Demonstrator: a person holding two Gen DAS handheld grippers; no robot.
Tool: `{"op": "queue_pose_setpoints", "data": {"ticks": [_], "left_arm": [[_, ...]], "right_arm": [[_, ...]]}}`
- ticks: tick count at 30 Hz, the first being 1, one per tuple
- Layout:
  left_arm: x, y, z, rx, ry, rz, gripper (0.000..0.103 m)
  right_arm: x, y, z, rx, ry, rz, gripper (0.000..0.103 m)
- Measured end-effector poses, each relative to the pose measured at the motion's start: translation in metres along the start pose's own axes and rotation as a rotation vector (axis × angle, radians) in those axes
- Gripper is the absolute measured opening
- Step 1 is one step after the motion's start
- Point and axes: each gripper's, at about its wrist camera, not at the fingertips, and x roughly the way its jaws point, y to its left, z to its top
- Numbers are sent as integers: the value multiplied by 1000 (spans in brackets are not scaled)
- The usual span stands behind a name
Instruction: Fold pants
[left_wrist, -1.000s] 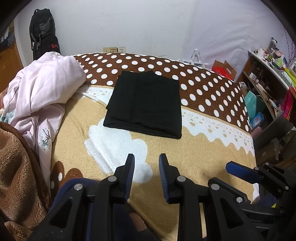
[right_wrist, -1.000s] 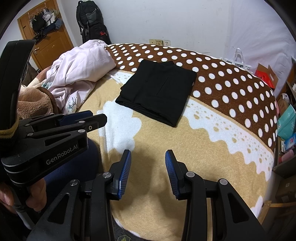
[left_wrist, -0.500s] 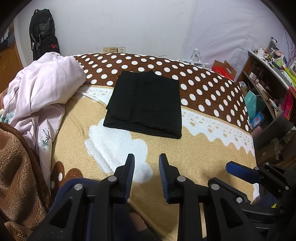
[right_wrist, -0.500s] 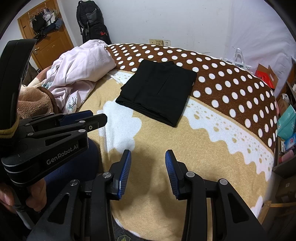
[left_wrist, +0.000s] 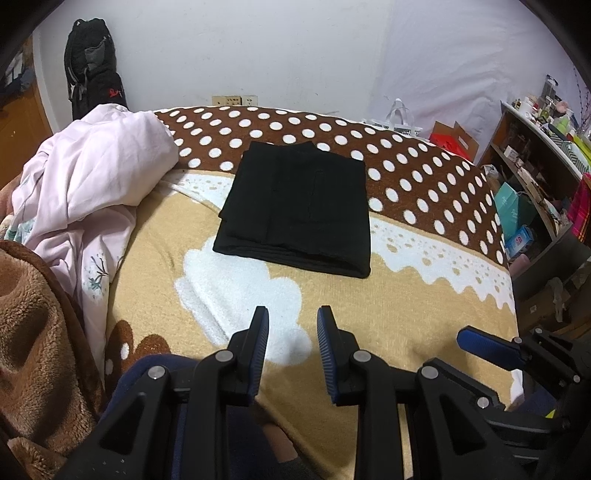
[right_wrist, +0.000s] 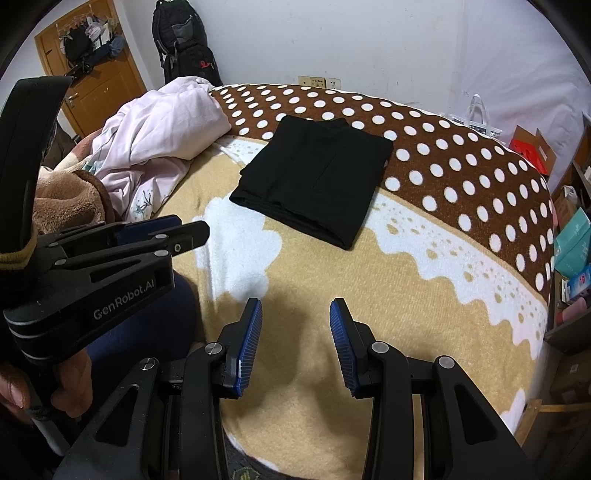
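Left gripper (left_wrist: 291, 325) has its jaws apart, nothing between them, hanging over the near edge of the blanket (left_wrist: 406, 306). Right gripper (right_wrist: 295, 317) is the same: jaws apart, empty, above bare tan blanket. In the left view the right gripper shows at 4 o'clock; in the right view the left gripper sits at 9 o'clock, beside mine.

Changed over the last second: nothing I can find. Both grippers sit where they were, same gap, and the pants have not shifted.

Pants (left_wrist: 299, 210) lie at 12 o'clock from the left gripper, well apart from both, a compact black rectangle of stacked layers, straddling the line between the tan part and the brown dotted part. In the right view the pants (right_wrist: 317, 181) read the same, edges fairly square.

My read: the fold is finished and I'm parked clear. No further grasp looks needed; at most a tidy of the stepped left edge.

Pink quilt (left_wrist: 92, 184) is piled at 10 o'clock, not touching the pants. Backpack (left_wrist: 92, 70) stands at the wall behind it.
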Motion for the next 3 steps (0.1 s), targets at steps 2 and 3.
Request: {"op": "queue_pose_setpoints", "data": {"ticks": [2, 3], "left_arm": [[0, 1, 1, -1, -4, 7, 29], [0, 1, 0, -1, -4, 7, 29]], "right_arm": [[0, -1, 0, 1, 1, 2, 39], [0, -1, 0, 1, 1, 2, 39]]}}
